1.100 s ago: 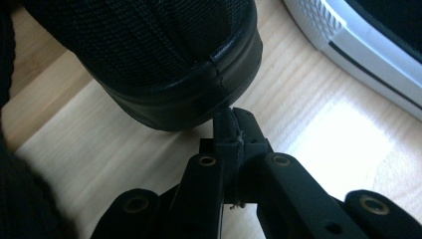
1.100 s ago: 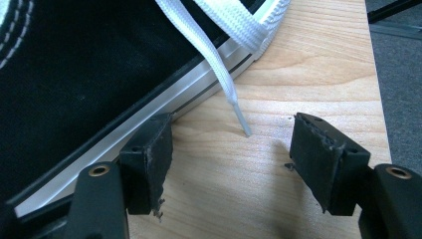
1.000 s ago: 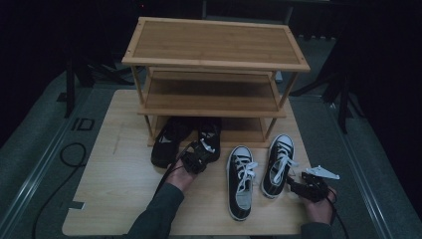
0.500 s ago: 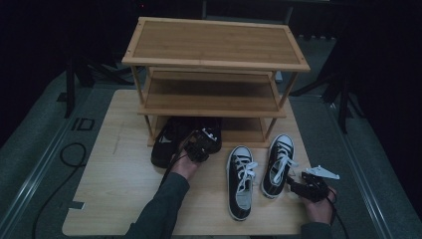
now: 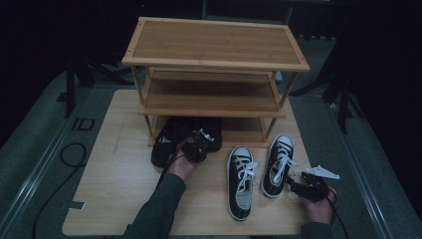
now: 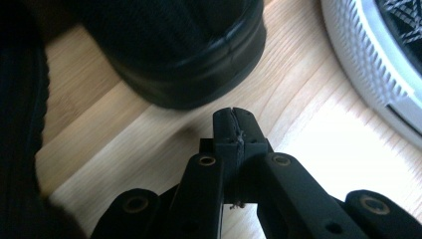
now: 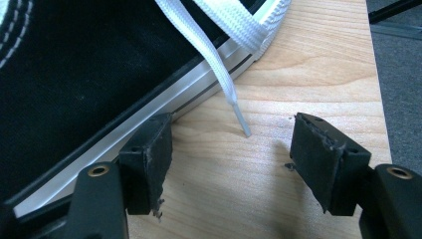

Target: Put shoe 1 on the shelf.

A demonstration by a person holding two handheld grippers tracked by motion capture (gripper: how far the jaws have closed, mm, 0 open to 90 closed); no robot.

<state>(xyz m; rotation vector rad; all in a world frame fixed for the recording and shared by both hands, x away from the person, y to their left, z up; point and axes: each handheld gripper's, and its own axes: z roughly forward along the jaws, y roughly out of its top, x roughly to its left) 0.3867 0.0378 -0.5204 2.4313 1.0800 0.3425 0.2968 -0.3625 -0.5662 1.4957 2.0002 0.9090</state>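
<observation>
Since a second ago, our left gripper [image 5: 199, 142] has advanced toward twelve o'clock against the black shoes [image 5: 171, 137] under the rack [image 5: 214, 64], jaws shut and empty. Our right gripper [image 7: 231, 149] gapes empty beside a sneaker [image 5: 278, 164]; bare board [image 5: 109, 169] lies at nine.

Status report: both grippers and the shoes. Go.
Left gripper shut, empty, at the black shoes by the rack. Right gripper open, beside the right sneaker, lace tip between jaws. Nothing gripped, nothing blocking.
</observation>
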